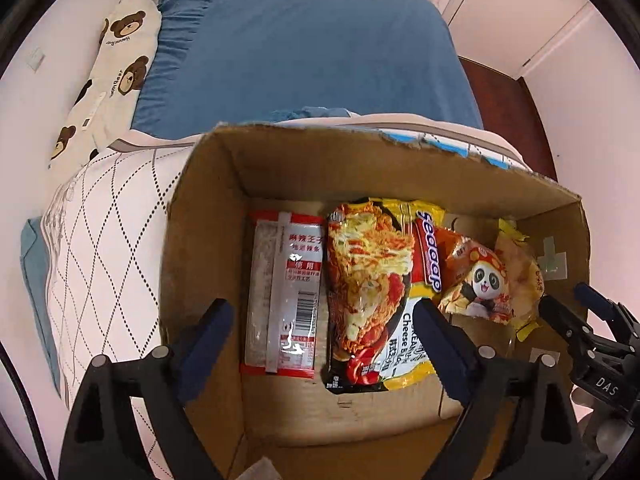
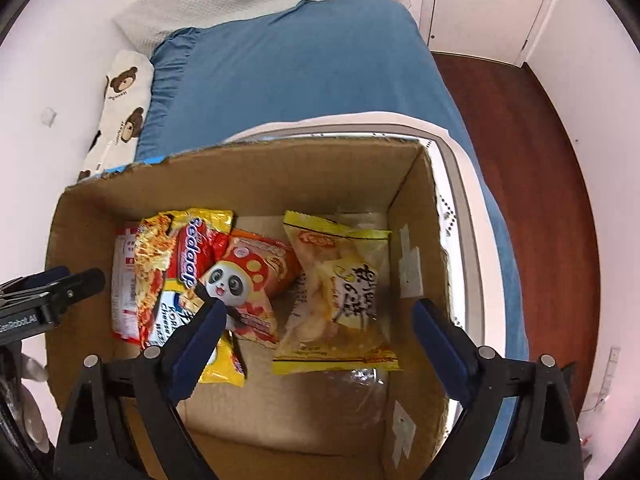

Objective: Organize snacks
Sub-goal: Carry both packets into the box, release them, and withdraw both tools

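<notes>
An open cardboard box stands on the bed and holds several snack packs. Lying side by side in it are a red-and-white pack, a yellow Sedaap noodle pack, an orange panda pack and a clear yellow bread pack. My left gripper is open and empty above the left packs. My right gripper is open and empty above the bread pack. It also shows in the left wrist view.
The box sits on a white quilted cover on a bed with a blue sheet. A bear-print pillow lies at the left by the wall. Dark wood floor is at the right.
</notes>
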Motion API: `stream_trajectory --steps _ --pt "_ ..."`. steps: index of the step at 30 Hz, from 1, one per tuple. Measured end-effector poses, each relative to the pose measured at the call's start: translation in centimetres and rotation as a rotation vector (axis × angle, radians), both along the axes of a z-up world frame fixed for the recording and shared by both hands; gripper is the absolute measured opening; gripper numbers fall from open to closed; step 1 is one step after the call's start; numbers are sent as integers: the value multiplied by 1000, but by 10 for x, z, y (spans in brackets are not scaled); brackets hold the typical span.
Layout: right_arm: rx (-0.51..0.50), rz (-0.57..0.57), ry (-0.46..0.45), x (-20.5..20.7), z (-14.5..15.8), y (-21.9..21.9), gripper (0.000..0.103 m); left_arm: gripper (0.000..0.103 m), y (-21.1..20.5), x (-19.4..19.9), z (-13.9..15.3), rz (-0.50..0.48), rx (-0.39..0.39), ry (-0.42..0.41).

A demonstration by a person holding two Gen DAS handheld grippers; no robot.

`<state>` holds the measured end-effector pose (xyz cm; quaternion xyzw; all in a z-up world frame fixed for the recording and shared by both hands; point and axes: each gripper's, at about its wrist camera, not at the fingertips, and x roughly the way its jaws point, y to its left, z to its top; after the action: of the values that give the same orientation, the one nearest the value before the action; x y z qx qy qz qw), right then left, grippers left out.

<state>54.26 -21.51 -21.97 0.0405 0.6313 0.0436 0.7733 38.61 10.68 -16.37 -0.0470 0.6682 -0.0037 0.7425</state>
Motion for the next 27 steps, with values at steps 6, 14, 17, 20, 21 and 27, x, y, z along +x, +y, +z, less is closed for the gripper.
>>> stream_trajectory --steps 6,14,17,20,21,27 --pt "-22 12 -19 -20 6 7 96 92 -4 -22 15 1 -12 -60" --pt "-3 17 -65 -57 25 15 96 92 -6 -65 38 6 -38 -136" --pt "13 28 -88 -72 40 19 96 92 -4 -82 48 9 -48 -156" --pt "21 36 -116 -88 55 23 96 92 -3 -99 63 16 -39 -201" --pt "21 39 -131 -95 61 25 96 92 -3 -106 69 21 -31 -226" --pt "11 59 -209 -133 90 31 96 92 -1 -143 98 27 -20 -323"
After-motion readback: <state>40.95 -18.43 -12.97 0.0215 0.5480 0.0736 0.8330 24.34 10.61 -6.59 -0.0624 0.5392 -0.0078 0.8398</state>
